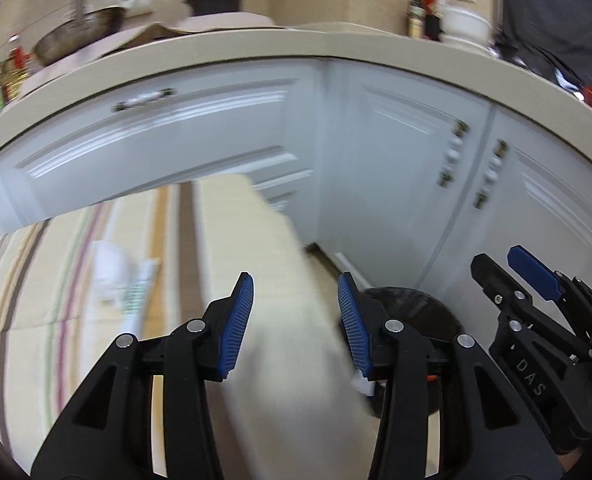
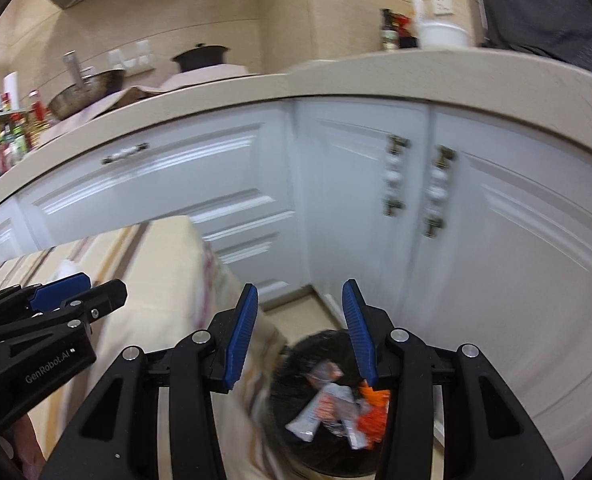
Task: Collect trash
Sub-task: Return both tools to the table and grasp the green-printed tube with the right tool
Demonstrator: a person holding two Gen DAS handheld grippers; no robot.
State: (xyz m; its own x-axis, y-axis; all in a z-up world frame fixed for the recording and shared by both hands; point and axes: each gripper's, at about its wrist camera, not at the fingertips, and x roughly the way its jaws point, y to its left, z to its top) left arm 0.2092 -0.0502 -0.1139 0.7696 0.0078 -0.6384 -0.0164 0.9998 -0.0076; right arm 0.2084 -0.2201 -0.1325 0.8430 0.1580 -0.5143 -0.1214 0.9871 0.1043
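A black trash bin [image 2: 320, 412] stands on the floor beside the table, with several white and orange wrappers [image 2: 336, 408] inside. My right gripper [image 2: 300, 332] is open and empty, right above the bin. My left gripper [image 1: 296, 320] is open and empty over the table's right edge; the bin [image 1: 408, 312] shows behind its right finger. A blurred white and green wrapper [image 1: 125, 284] lies on the striped tablecloth [image 1: 35, 280], left of the left gripper. The right gripper [image 1: 512, 276] shows at the right of the left wrist view, the left gripper [image 2: 83, 292] at the left of the right wrist view.
White cabinet doors [image 2: 376, 200] and a beige counter [image 2: 336, 80] stand behind the bin. On the counter are a pan [image 2: 83, 88], a black pot [image 2: 201, 58], bottles [image 2: 392, 30] and a white bowl [image 2: 442, 34]. The table's cloth [image 2: 155, 272] hangs next to the bin.
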